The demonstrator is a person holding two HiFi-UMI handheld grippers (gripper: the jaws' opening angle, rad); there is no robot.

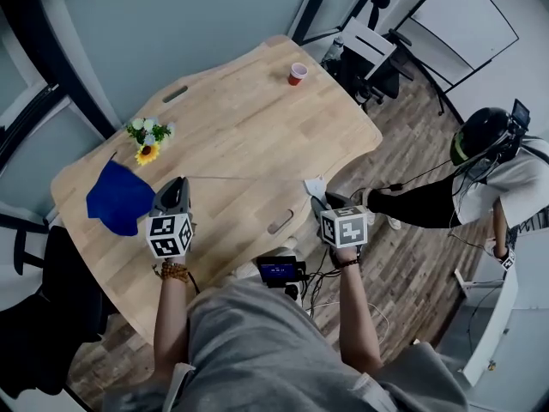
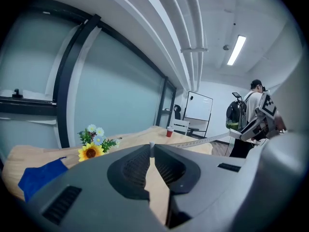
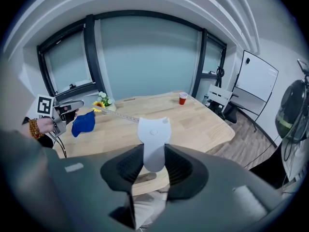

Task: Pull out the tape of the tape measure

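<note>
Above the table point(image 1: 240, 127), the tape point(image 1: 249, 178) is stretched level between both grippers. At its free end, the left gripper point(image 2: 151, 154) has its jaws almost together, pinching the tape's end. The right gripper point(image 3: 154, 159) is clamped on the white case point(image 3: 154, 139), near the table's edge.

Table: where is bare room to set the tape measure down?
The widest bare patch of table lies between the red cup and the stretched tape. A narrower strip runs along the near edge, between the left tool and right tool. The left corner is crowded: blue cloth and flowers.
</note>
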